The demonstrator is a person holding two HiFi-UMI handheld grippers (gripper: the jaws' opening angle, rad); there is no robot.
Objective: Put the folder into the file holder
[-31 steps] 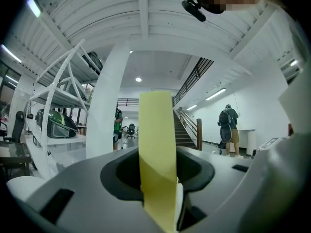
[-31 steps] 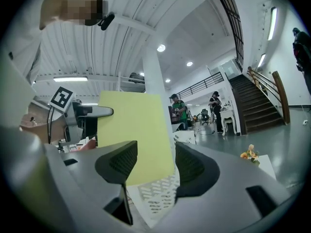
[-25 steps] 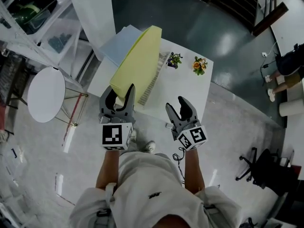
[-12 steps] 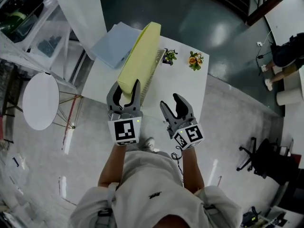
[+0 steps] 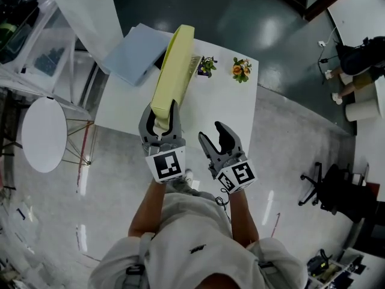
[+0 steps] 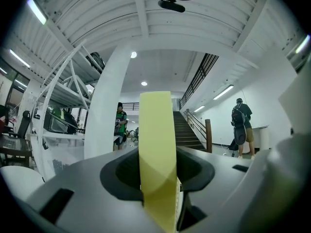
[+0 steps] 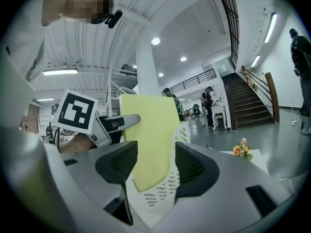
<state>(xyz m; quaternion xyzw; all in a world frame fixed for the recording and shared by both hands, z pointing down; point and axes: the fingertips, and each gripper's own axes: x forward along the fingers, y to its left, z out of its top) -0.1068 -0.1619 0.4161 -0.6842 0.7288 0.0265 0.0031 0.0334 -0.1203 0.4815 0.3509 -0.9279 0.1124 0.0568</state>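
Note:
My left gripper (image 5: 161, 120) is shut on the near bottom corner of a pale yellow folder (image 5: 172, 68), which stands on edge over the white table (image 5: 228, 110). In the left gripper view the folder (image 6: 158, 140) shows edge-on, pinched between the jaws of the left gripper (image 6: 158, 178). A white perforated file holder (image 5: 194, 65) lies just right of the folder, mostly hidden by it. In the right gripper view the holder (image 7: 163, 198) sits under the folder (image 7: 148, 140). My right gripper (image 5: 218, 140) hangs open to the right with nothing between its fingers.
A light blue folder (image 5: 133, 53) lies at the table's far left corner. Two small flower pots (image 5: 207, 65) (image 5: 240, 70) stand at the far edge. A round white table (image 5: 42, 134) is to the left, an office chair (image 5: 328, 185) to the right, and a person (image 5: 355, 71) stands far right.
The yellow folder has turned from showing its broad face to standing nearly edge-on, held by the left gripper. Both grippers have shifted slightly right; the right one stays open.

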